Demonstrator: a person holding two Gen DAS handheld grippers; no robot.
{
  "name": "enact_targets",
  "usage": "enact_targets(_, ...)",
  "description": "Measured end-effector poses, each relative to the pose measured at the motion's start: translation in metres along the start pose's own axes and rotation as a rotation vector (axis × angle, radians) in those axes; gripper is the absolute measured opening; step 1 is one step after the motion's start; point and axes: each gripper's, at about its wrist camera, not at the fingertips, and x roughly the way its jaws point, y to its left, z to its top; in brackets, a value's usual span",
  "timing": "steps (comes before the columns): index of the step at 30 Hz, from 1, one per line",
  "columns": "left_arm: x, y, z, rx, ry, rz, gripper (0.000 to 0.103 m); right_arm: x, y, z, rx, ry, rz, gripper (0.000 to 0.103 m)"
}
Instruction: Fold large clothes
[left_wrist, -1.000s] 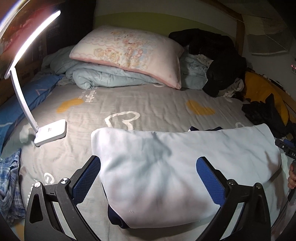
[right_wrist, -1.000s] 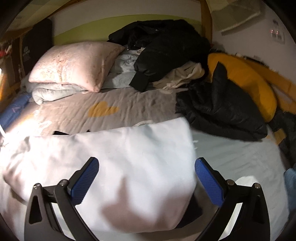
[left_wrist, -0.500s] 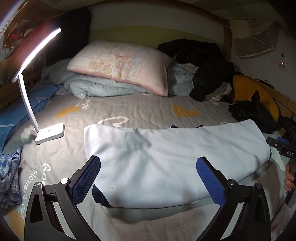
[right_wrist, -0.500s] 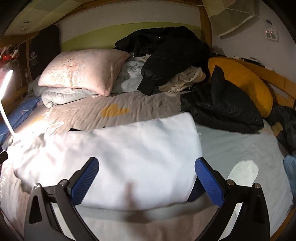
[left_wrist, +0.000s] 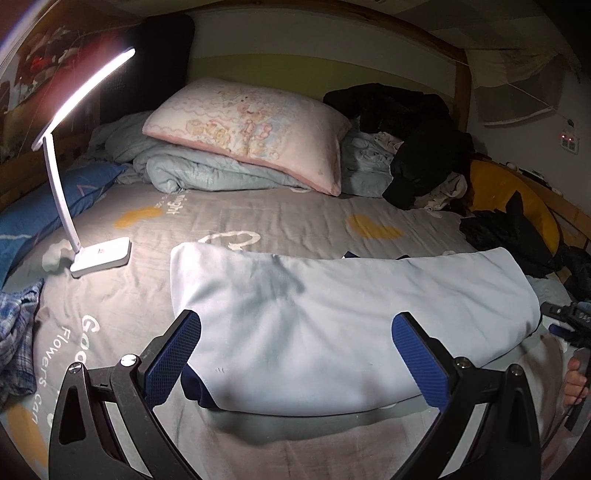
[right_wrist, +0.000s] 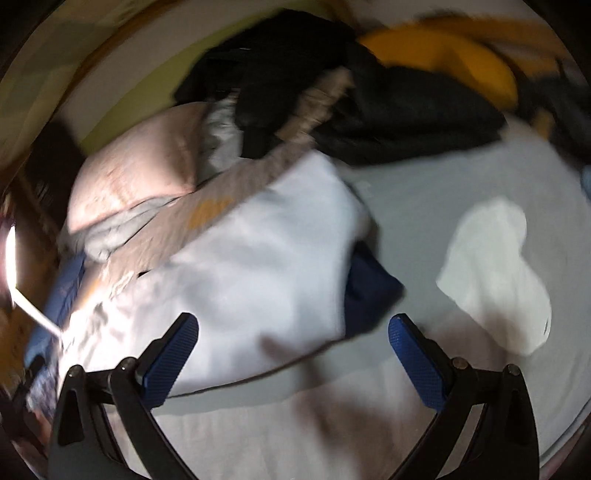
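Lying folded across the grey bedsheet (left_wrist: 258, 206), the pale blue garment (left_wrist: 332, 314) has its long axis running left to right in the left wrist view, one short end toward the desk lamp (left_wrist: 99, 254) and the other toward the right gripper (left_wrist: 569, 321) at the frame's edge. A dark navy layer (left_wrist: 195, 387) peeks out beneath its near left corner. Printing on the sheet reads "Flowers" beside the garment, with a partial "Goo" above it and "ight" farther up near the quilt (left_wrist: 207, 173); the other letters are cut off or too small to read. The left gripper (left_wrist: 295, 354) hovers over the garment's near edge with its jaws spread wide and nothing between the blue pads (left_wrist: 173, 354). The right wrist view is tilted and motion-blurred; there the right gripper (right_wrist: 293, 356) is likewise wide open and empty above the garment (right_wrist: 251, 280), and the navy layer (right_wrist: 369, 295) shows at that end. Only this view shows a white cloth (right_wrist: 495, 280) lying apart on the sheet. Only the left view shows the cartoon-printed pillow (left_wrist: 251, 129) sharply, plus a plaid cloth (left_wrist: 14, 332).
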Motion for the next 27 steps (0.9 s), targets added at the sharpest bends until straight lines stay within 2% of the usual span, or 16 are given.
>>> enact_targets(4, 0.011, 0.002, -0.003, -0.008, 0.026, 0.009, 0.103, 0.017, -0.018, 0.001, 0.051, 0.013, -0.046, 0.096)
enact_targets(7, 0.019, 0.004, -0.005, -0.027, 0.049, -0.001, 0.103, 0.034, -0.032, 0.002, 0.144, 0.067, 0.029, 0.097)
enact_targets(9, 0.022, 0.003, -0.007, -0.028, 0.058, -0.003, 0.103, 0.036, -0.033, 0.005, 0.161, 0.035, 0.035, 0.096)
enact_targets(11, 0.024, 0.001, -0.008, -0.017, 0.060, 0.004, 0.103, 0.040, -0.029, 0.009, 0.157, 0.021, 0.030, 0.084)
enact_targets(13, 0.024, -0.002, -0.009, 0.002, 0.055, 0.012, 0.103, 0.050, -0.024, 0.011, 0.129, 0.038, 0.019, 0.057)
enact_targets(16, 0.019, -0.009, -0.009, 0.046, 0.022, 0.059, 0.103, 0.049, -0.015, 0.009, 0.105, -0.010, -0.025, 0.036)
enact_targets(18, 0.012, -0.012, -0.007, 0.072, -0.013, 0.084, 0.103, 0.040, 0.019, 0.009, -0.072, -0.098, -0.145, 0.025)
enact_targets(19, 0.008, -0.012, -0.006, 0.073, -0.028, 0.084, 0.103, 0.033, 0.036, 0.006, -0.181, -0.150, -0.198, 0.022)
enact_targets(21, 0.001, -0.011, -0.002, 0.066, -0.053, 0.085, 0.103, 0.022, 0.066, -0.003, -0.326, -0.235, -0.246, 0.021)
enact_targets(25, -0.011, -0.010, 0.005, 0.056, -0.097, 0.082, 0.103, 0.000, 0.118, -0.028, -0.509, -0.341, -0.158, 0.020)
enact_targets(27, -0.015, -0.011, 0.007, 0.062, -0.111, 0.083, 0.103, -0.001, 0.137, -0.042, -0.582, -0.339, -0.125, 0.020)
